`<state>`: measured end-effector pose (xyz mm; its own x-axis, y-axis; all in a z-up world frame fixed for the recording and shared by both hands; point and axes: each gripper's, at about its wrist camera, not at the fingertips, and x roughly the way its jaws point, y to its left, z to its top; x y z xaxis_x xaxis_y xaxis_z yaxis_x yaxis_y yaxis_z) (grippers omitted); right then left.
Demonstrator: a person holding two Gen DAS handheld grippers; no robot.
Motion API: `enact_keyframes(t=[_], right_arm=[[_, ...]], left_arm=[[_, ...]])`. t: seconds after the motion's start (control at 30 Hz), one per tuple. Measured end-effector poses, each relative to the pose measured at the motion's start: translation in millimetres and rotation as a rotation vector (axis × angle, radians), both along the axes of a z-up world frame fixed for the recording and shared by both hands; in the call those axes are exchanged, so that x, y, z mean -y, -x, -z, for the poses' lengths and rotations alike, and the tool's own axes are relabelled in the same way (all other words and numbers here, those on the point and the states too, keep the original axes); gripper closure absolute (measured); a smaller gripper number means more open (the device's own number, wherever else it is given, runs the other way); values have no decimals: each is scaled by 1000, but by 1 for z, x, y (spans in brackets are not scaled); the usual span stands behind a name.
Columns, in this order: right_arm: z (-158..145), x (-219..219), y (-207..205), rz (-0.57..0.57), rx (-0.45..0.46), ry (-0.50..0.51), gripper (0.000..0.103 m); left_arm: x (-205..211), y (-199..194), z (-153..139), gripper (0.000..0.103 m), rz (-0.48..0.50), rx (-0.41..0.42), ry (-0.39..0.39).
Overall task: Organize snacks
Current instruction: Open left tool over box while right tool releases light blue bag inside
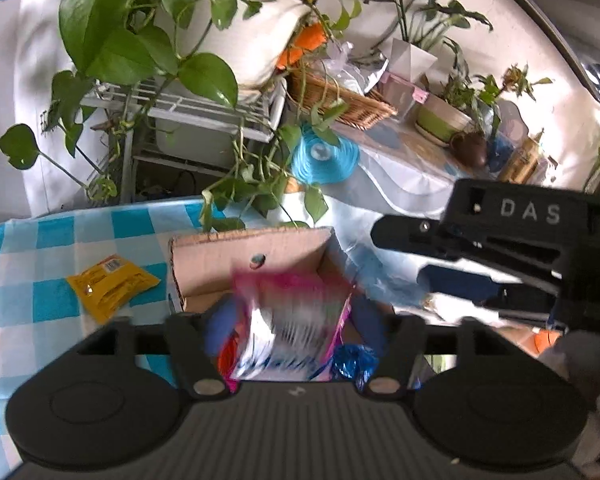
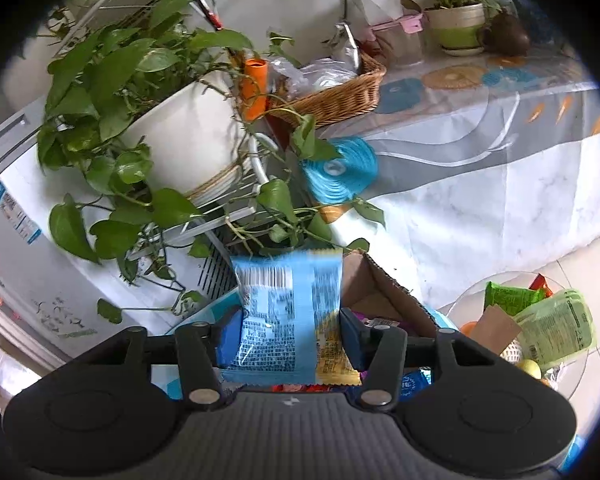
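Two packets matter: your left gripper [image 1: 290,320] fingers are spread off the blurred pink packet [image 1: 296,320] dropping into the cardboard box [image 1: 252,256], while your right gripper [image 2: 288,332] pinches the upright blue packet [image 2: 280,312] just short of it.

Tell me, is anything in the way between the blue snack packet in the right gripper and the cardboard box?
Nothing visible blocks it. The right gripper holds the blue snack packet upright, right beside the open cardboard box. The box already holds other snacks, but its top is open.
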<state>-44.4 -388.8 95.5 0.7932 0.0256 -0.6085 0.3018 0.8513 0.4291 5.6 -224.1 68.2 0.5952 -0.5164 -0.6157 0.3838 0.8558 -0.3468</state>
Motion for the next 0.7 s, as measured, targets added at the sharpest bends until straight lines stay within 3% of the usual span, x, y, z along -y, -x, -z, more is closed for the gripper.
enact_keyframes(t=[0.07,0.23,0.7], right_arm=[[1,3,0,19,1,-25,32],[1,4,2,46,7,-43,31],[-1,-12,-7,-12,-2,-13,27]], left_arm=[[-3,0,-3,19,-6,14,7],[-12,-1,-10,19,-14,29,-13],[-45,-3,-10,17,-60,30,-106]])
